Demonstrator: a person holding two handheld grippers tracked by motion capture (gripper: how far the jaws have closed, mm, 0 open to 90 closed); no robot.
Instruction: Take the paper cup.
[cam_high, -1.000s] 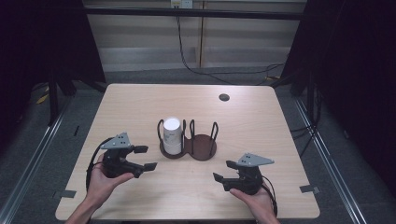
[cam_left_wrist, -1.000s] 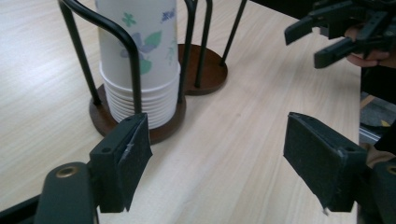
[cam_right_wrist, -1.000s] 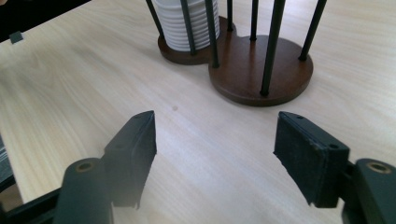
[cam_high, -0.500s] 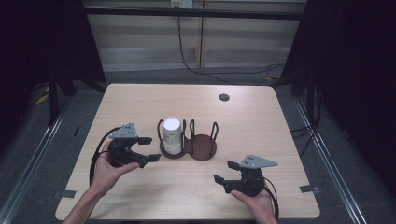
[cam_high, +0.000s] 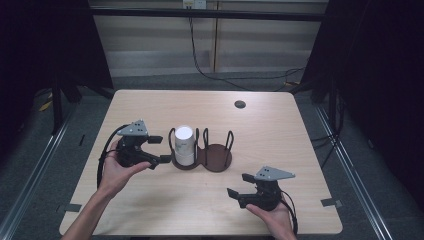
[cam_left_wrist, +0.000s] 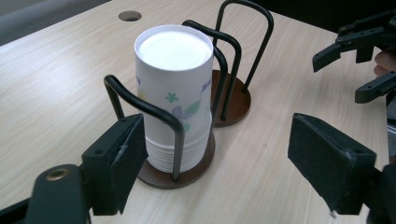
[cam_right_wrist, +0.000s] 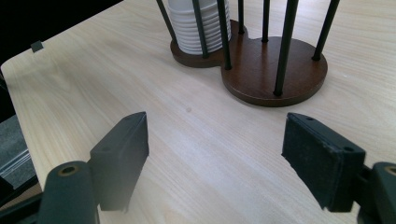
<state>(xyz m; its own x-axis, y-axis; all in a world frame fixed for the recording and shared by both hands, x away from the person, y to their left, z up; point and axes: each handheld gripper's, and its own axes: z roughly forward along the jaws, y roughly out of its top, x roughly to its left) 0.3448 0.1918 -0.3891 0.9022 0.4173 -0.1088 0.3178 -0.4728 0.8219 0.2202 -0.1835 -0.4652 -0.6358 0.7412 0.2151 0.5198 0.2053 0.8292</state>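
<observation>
We count two hand-held grippers. The left hand-held gripper (cam_high: 156, 149) is released, its jaws having just been opening with nothing between them; just ahead of its black pads stands one stack of white paper cups (cam_left_wrist: 175, 93), printed with small green leaves, upside down inside the nearer ring of one holder (cam_high: 217, 159). That holder has two round brown bases and black bent-wire loops; its second ring holds nothing. The right hand-held gripper (cam_high: 239, 186), jaws also just opening and released, hovers over the pale wood-grain counter (cam_high: 280, 125), the holder well ahead of it.
</observation>
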